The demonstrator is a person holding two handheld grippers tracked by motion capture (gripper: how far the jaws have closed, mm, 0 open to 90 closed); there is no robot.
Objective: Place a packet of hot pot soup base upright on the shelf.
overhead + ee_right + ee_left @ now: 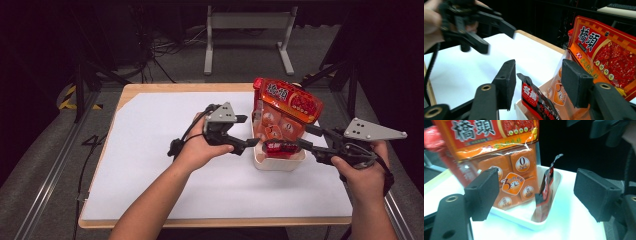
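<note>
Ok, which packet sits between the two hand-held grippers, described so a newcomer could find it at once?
Start at the white sheet covering the table, then find the white tray on its right side. A big orange bag stands in the tray; the packet stands in its near end. It is small, dark and red, much narrower than the orange bag behind it.

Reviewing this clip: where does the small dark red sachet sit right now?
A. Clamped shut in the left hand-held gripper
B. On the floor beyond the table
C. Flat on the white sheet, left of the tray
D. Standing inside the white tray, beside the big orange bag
D: the dark red sachet stands on end in the white tray, next to the big orange bag, with both hand-held grippers open around it.
</note>
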